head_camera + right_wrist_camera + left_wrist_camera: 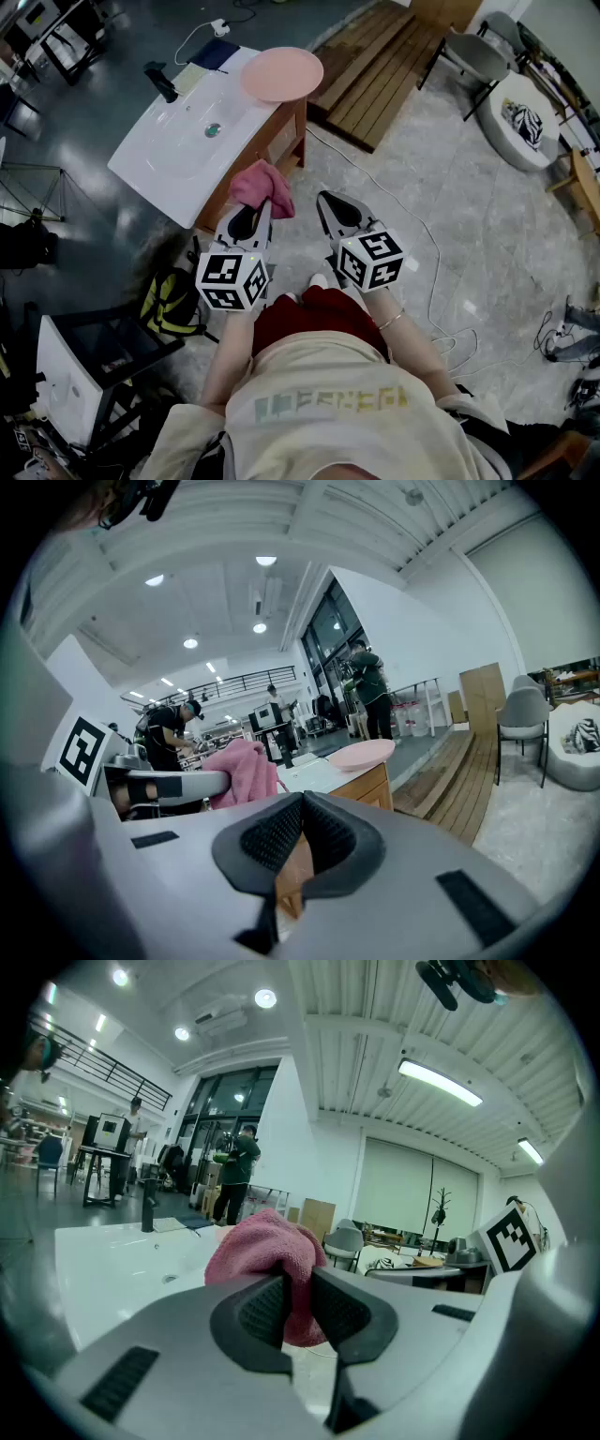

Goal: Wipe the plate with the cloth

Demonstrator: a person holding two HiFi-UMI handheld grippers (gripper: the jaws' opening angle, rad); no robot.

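A pink plate (pixel 281 73) rests on the far right end of a white sink counter (pixel 173 155); in the right gripper view the plate (pixel 363 753) shows past the jaws. A pink cloth (pixel 262 187) is pinched in my left gripper (pixel 255 212), held in the air in front of the counter; in the left gripper view the cloth (pixel 267 1252) bulges above the jaws of that gripper (pixel 298 1309). My right gripper (pixel 332 212) hangs beside it, shut and holding nothing; its jaws (pixel 302 835) touch at the tips.
The counter has a black tap (pixel 160 81) and a drain (pixel 213 130). A wooden platform (pixel 380 70) lies behind it, a grey chair (pixel 472 58) at far right. A yellow and black bag (pixel 172 305) sits on the floor at left. A white cable (pixel 412 234) crosses the floor.
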